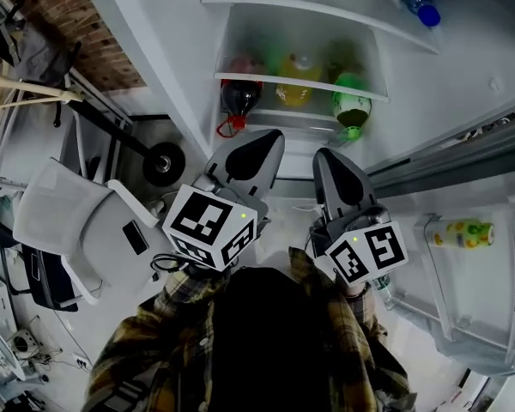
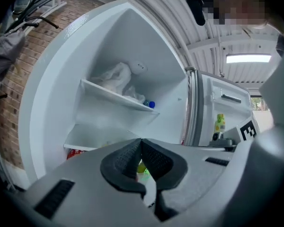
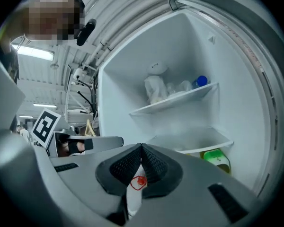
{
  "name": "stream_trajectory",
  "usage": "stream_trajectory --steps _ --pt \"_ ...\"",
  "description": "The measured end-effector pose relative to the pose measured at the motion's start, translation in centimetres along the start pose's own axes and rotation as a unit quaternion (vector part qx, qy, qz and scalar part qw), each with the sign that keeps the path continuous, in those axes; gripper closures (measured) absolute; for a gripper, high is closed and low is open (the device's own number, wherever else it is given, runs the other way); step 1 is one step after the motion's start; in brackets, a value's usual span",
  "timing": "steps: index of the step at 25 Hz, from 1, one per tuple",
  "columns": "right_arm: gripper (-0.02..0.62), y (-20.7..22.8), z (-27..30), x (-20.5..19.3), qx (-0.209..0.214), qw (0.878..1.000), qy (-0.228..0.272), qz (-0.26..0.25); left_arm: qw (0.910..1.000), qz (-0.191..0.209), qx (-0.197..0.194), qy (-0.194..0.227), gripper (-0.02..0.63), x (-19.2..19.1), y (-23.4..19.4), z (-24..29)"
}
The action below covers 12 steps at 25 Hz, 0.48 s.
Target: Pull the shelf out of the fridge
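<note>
The fridge stands open in front of me. The upper white shelf carries a crumpled white bag and a blue-capped bottle. The lower white shelf spans the compartment, with a dark red-capped bottle, a yellow bottle and a green bottle around it. My left gripper and right gripper are side by side, pointing at the fridge interior short of the shelves. Both are shut with nothing between the jaws.
The fridge door hangs open on the right, with a yellow-green bottle in its rack. A white chair stands to the left near a brick wall. Cables and clutter lie on the floor at the lower left.
</note>
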State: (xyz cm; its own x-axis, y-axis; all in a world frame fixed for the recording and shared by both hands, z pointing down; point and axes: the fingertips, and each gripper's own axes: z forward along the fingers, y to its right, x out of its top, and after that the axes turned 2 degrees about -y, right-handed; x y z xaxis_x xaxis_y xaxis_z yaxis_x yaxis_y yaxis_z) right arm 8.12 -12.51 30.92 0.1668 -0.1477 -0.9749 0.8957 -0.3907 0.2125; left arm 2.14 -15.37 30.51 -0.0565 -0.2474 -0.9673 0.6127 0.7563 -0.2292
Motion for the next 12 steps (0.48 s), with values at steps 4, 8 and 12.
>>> stream_trajectory --steps 4,8,12 --pt "0.578 1.1 1.6 0.3 -0.008 1.0 -0.004 0.004 1.0 -0.005 -0.004 -0.006 0.603 0.1 -1.1 0.8" --pt "0.578 1.8 2.8 0.5 -0.007 1.0 -0.012 0.001 0.9999 -0.009 -0.002 -0.013 0.603 -0.1 -1.9 1.5" --pt "0.578 2.8 3.3 0.5 -0.005 1.0 -0.02 0.0 0.9997 -0.013 0.004 -0.021 0.603 -0.3 -2.1 2.3"
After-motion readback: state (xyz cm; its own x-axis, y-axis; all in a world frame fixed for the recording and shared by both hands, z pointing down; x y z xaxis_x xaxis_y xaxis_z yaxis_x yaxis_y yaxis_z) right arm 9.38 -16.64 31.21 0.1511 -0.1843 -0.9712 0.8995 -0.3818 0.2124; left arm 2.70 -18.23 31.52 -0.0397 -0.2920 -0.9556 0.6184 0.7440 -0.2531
